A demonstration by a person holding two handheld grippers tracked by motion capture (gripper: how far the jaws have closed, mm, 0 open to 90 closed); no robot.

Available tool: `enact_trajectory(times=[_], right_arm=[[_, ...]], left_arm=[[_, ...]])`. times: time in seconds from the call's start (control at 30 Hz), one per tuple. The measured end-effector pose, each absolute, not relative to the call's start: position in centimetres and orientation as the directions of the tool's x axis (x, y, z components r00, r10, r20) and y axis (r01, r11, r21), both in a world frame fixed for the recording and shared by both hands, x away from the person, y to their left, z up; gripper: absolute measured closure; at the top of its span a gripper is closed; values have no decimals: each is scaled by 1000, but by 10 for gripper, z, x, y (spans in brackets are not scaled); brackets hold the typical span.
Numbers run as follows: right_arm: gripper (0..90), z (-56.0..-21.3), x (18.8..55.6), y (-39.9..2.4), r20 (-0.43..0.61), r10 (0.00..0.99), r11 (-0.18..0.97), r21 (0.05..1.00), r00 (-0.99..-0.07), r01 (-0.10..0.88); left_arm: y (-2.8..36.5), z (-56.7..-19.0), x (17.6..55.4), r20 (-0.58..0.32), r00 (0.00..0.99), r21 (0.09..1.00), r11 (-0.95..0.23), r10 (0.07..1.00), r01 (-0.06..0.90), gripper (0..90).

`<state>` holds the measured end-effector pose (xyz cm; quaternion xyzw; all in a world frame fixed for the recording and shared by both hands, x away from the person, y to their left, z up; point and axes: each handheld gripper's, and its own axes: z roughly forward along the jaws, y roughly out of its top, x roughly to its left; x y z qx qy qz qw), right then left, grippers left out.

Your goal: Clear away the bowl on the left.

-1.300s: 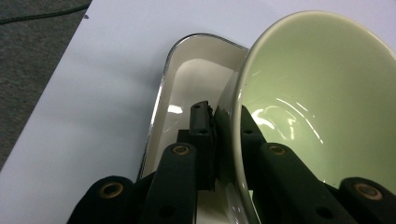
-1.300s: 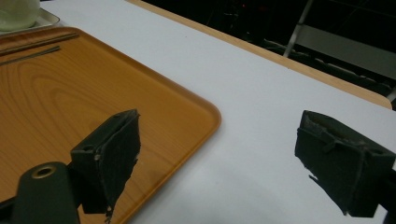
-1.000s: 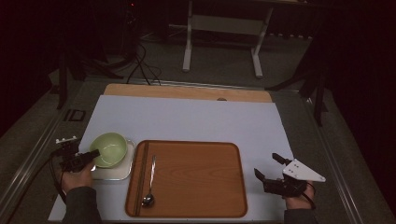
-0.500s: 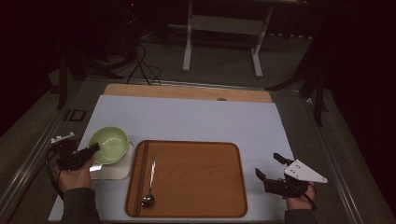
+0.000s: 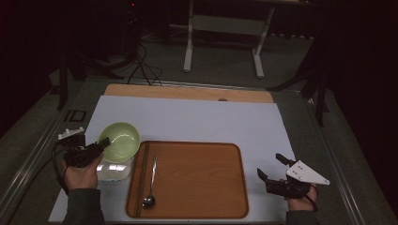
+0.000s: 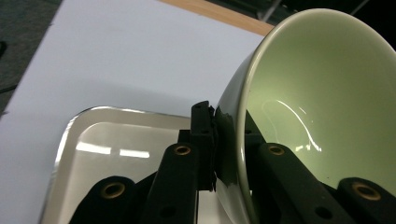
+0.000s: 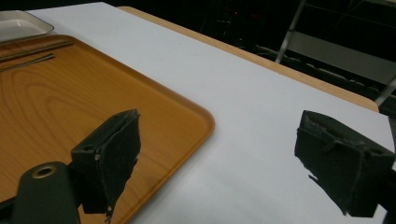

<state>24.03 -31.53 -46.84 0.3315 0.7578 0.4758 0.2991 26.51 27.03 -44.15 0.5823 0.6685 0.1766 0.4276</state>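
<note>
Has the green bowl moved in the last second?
Yes. The bowl, gripped by the left gripper, has risen off the white tray and tilted.

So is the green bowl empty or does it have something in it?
Empty. The green bowl, gripped at its rim by the left tongs, shows a bare, glossy inside in the left gripper view.

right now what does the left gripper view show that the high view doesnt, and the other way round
Left gripper view alone: the left claw pinching the wall of the green bowl, one jaw outside and one inside, and the glossy bottom of the small white tray.

High view alone: the wooden tray with a spoon lying in it, and the right claw open beside it.

Both: the bowl held tilted over the white tray, on the white table cover.
</note>
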Motion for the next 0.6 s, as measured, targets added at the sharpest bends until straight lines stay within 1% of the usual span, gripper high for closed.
enact_trajectory(times=[0.23, 0.6], right_arm=[[136, -468, 240, -315, -143, 788, 328, 921, -599, 212], [136, -468, 239, -316, -141, 791, 323, 923, -595, 210]], left_arm=[[248, -431, 268, -354, 110, 738, 205, 929, 643, 835], [210, -432, 272, -363, 197, 726, 144, 911, 673, 834]])
